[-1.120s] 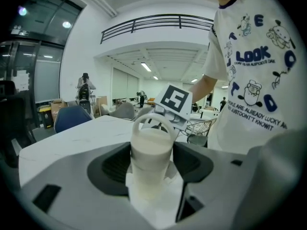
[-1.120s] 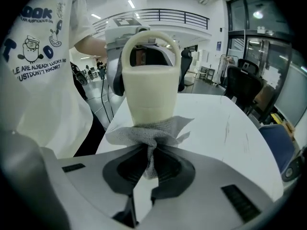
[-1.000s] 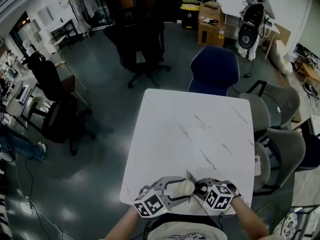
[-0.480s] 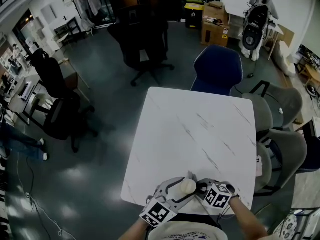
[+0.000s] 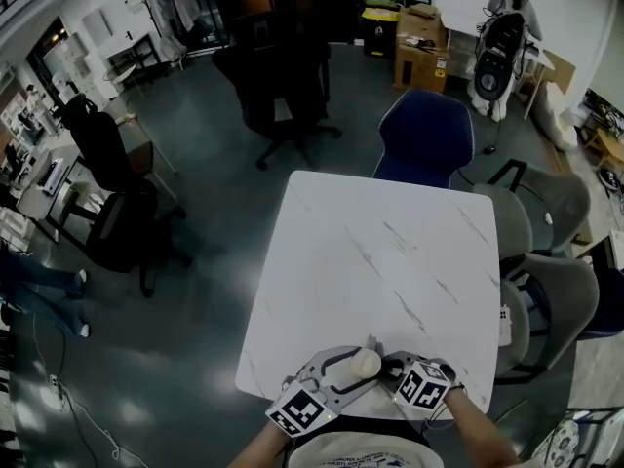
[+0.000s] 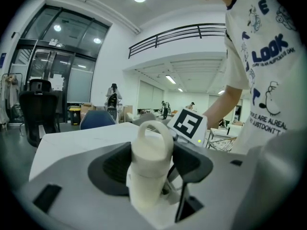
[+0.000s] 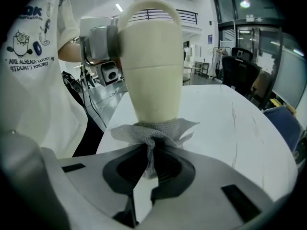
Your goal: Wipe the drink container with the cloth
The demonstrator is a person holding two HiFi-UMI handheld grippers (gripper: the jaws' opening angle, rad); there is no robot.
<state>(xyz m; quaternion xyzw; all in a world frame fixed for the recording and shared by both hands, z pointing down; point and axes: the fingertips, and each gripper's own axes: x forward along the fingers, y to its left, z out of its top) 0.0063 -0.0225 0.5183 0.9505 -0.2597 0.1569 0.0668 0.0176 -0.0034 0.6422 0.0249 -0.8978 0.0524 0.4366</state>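
A cream drink container (image 5: 365, 363) with a loop handle on its lid is held above the near edge of the white table (image 5: 380, 271). My left gripper (image 5: 353, 369) is shut on the container (image 6: 149, 164), its jaws pressing both sides just under the lid. My right gripper (image 5: 388, 367) is shut on a grey cloth (image 7: 152, 137), which is bunched between the jaws and pressed against the lower part of the container (image 7: 152, 71). A corner of the cloth (image 5: 371, 343) sticks up beside the container in the head view.
A blue chair (image 5: 425, 136) stands at the table's far side, grey chairs (image 5: 546, 291) at its right, black office chairs (image 5: 278, 76) on the floor to the left. Cardboard boxes (image 5: 421, 45) stand far back. A person's shirt fills part of both gripper views.
The two grippers stay together at the near table edge; the left gripper's marker cube has shifted slightly, and the container and cloth remain held.
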